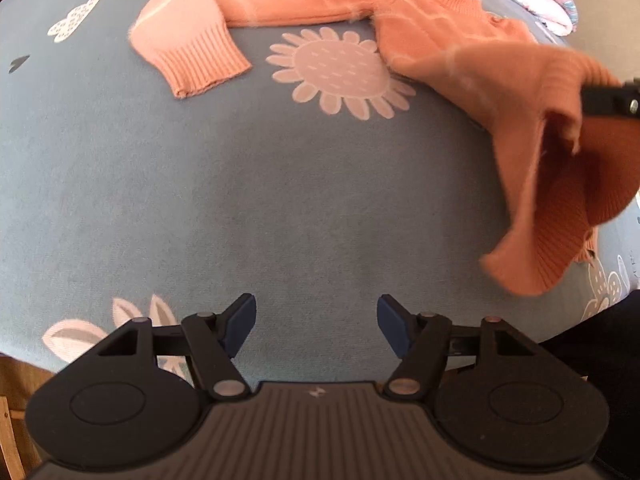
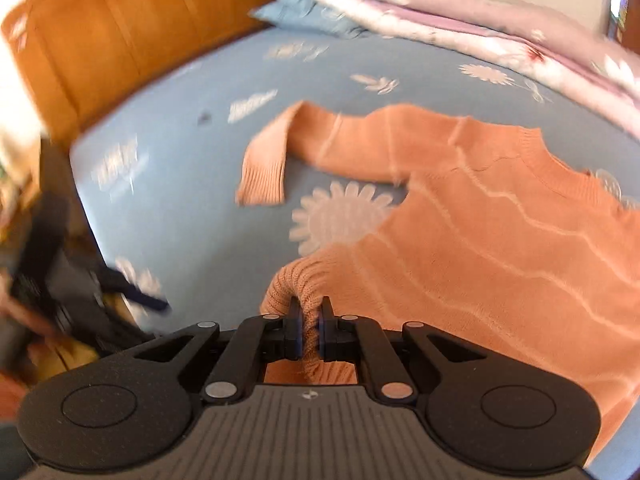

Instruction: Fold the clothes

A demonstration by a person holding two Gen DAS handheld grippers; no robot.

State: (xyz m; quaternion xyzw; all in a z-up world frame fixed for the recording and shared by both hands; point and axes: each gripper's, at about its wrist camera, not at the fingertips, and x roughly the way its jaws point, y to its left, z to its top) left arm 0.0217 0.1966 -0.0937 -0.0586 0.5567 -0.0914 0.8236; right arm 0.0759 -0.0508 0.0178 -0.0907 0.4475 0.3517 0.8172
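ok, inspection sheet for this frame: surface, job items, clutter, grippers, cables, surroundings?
Surface: blue bedsheet with flower prints, mostly bare near the camera.
Job's things: orange knit sweater spread on the sheet, one sleeve stretched out flat; its ribbed hem corner is lifted.
Clutter: nothing seen on the sheet.
Grippers: left hand-held gripper open, over bare sheet, holding nothing. Right hand-held gripper shut on the hem corner.
Cables: nothing seen.
Surroundings: folded floral quilt at the far edge, wooden headboard; right wrist view blurred at left.
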